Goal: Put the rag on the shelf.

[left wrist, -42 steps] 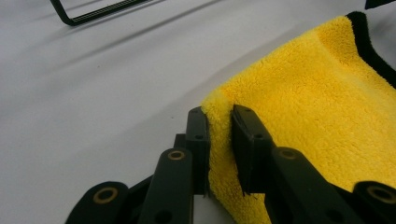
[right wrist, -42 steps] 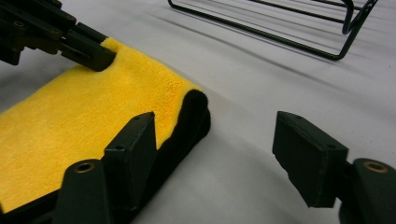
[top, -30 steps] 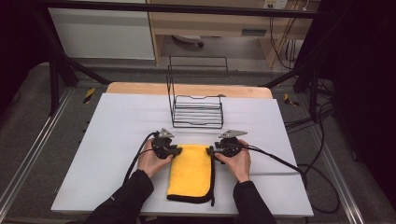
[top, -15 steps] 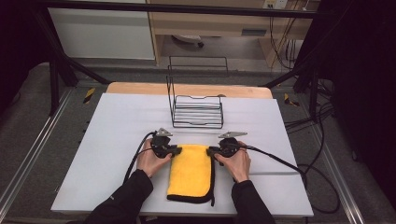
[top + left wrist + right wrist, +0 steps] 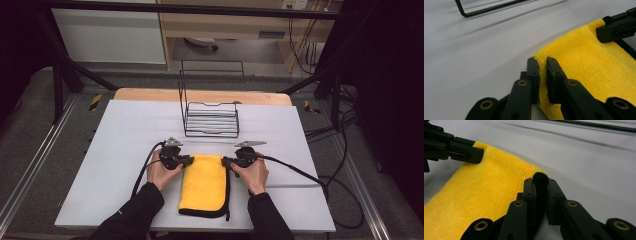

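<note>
From the high view, I see the yellow cloth (image 5: 204, 182) lying flat on the white worktop (image 5: 125, 135), near my edge, folded into a long shape with a black border on its right side. My left tool (image 5: 189, 160) sits at the far left corner of the cloth and my right tool (image 5: 226, 161) at the far right corner. The wire rack (image 5: 210, 117) stands further back, apart from the cloth.

In the left gripper view, the two jaws have just been closing, and now they are pressed on the yellow corner of the cloth (image 5: 586, 57); the pile bulges between them. The other tool (image 5: 616, 27) bites the opposite corner.

In the right gripper view, the jaws have also just been closing, and they are clamped on the black-edged corner of the cloth (image 5: 489, 187).

I judge that the grasping step is finished on both corners. The next move, I think, needs both hands to lift together and evenly, so the cloth rises without slipping from one side, and then to carry the far edge towards me or towards the rack.
</note>
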Tool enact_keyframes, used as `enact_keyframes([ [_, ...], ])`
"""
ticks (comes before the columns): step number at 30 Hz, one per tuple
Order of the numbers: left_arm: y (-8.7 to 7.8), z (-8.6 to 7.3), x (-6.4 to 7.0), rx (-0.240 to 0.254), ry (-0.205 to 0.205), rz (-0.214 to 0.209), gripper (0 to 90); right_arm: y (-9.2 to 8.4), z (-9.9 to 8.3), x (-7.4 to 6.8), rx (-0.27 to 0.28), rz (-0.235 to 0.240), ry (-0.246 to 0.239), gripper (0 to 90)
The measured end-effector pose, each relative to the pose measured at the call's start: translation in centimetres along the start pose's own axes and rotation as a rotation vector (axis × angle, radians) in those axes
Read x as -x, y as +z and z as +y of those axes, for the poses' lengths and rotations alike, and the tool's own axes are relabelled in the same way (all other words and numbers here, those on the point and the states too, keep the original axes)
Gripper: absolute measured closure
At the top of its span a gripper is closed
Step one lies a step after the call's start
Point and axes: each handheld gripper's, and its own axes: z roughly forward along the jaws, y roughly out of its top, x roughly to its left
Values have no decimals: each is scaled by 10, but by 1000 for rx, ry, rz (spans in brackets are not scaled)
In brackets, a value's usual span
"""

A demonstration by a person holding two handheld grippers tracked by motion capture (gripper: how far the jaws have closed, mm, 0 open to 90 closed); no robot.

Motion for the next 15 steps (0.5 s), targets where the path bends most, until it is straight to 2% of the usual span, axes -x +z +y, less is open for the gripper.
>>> enact_keyframes([
  [8,-19,4,3,63,-8,-33,822,-20,4,-7,75,37,-24,803],
  [15,-32,9,11,104,27,-22,821,-35,7,-17,122,46,-60,803],
])
